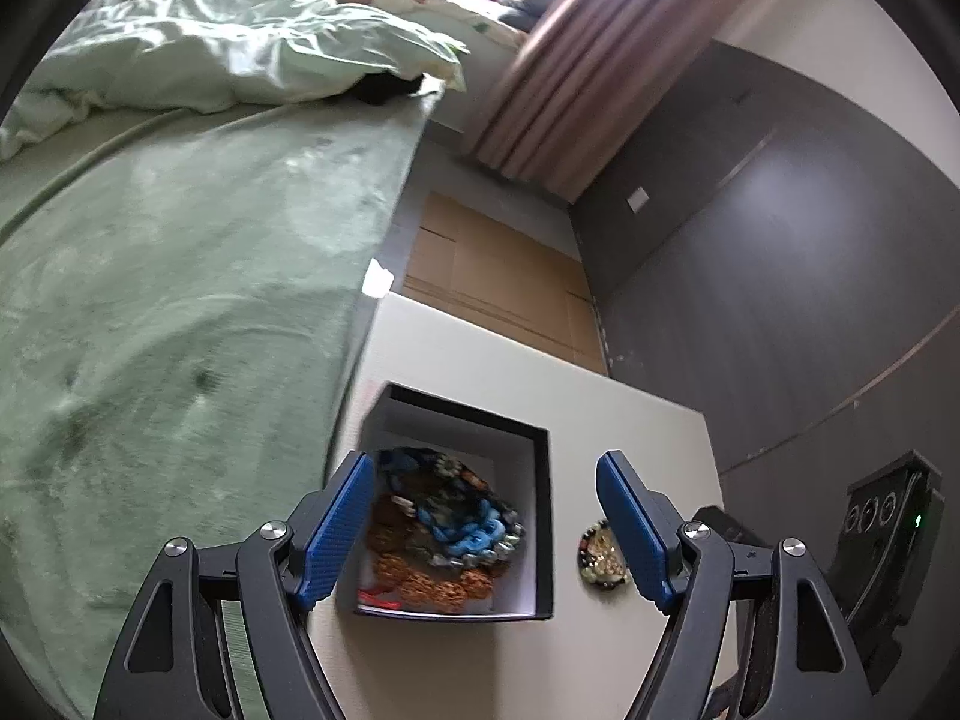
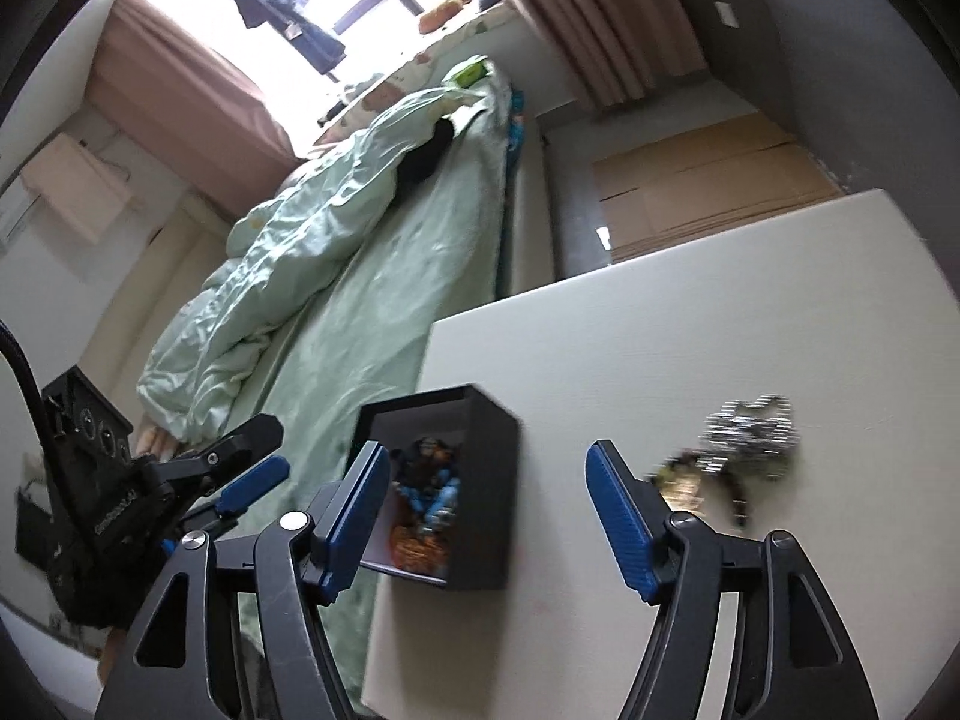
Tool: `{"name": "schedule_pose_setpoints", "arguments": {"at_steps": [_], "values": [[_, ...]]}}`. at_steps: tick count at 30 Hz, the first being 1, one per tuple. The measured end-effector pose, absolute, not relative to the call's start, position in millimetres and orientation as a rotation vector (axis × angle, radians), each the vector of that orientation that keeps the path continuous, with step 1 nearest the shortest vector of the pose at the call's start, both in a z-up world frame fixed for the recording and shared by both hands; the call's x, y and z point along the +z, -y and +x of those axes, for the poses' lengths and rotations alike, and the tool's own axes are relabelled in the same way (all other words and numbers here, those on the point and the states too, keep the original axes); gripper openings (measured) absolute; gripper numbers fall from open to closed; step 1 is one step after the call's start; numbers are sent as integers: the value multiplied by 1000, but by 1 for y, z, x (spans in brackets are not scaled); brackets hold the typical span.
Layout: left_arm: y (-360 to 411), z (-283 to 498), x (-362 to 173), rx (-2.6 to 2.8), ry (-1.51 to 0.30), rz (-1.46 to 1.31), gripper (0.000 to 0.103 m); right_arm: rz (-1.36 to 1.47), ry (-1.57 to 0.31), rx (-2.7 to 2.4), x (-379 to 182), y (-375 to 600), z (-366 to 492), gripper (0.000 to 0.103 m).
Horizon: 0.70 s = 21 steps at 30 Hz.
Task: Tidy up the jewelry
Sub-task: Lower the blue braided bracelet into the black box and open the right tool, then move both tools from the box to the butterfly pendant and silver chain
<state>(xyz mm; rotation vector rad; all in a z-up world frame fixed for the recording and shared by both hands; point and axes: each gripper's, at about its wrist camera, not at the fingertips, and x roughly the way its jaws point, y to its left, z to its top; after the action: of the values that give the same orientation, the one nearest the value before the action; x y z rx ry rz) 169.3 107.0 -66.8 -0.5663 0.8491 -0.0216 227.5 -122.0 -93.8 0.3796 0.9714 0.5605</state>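
Jewelry lay in two places on the pale table beside the green bed: most of it heaped inside the black open box at the table's near-left corner, the rest loose on the bare surface.

The heap in the box — blue, brown and orange beaded pieces piled on each other — was judged light, limp and prone to tangle; lifting one strand would likely drag its neighbours.

The silver chain cluster lay well right of the box, a darker gold-toned piece touching its lower-left side. Both appeared soft and slippery. A pinch across the bunched middle of the cluster was judged safer than a pull on one end.

The small beaded bracelet, coiled flat just beside the box's right wall, was judged to need a pinch across its rim.

The left gripper hung over the box, fingers wide apart and empty. The right gripper also stood apart and empty, above bare table between box and chains.

View differences: only the left wrist view looked down into the box and showed the bracelet clearly. Only the right wrist view showed the silver cluster — blurred — and the box's outer wall.
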Motion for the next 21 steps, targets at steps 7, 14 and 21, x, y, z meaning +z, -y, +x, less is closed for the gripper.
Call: {"name": "schedule_pose_setpoints", "arguments": {"at_steps": [7, 14, 21], "values": [[-75, 175, -66, -63, -867, -507, 77, 376, -978, 502, -90, 160, 228, 68], [-31, 180, -64, -123, -883, -397, 77, 370, -1007, 452, -95, 190, 228, 68], [4, 186, -72, -171, -902, -379, 72, 407, -1040, 403, -103, 221, 230, 68]]}}
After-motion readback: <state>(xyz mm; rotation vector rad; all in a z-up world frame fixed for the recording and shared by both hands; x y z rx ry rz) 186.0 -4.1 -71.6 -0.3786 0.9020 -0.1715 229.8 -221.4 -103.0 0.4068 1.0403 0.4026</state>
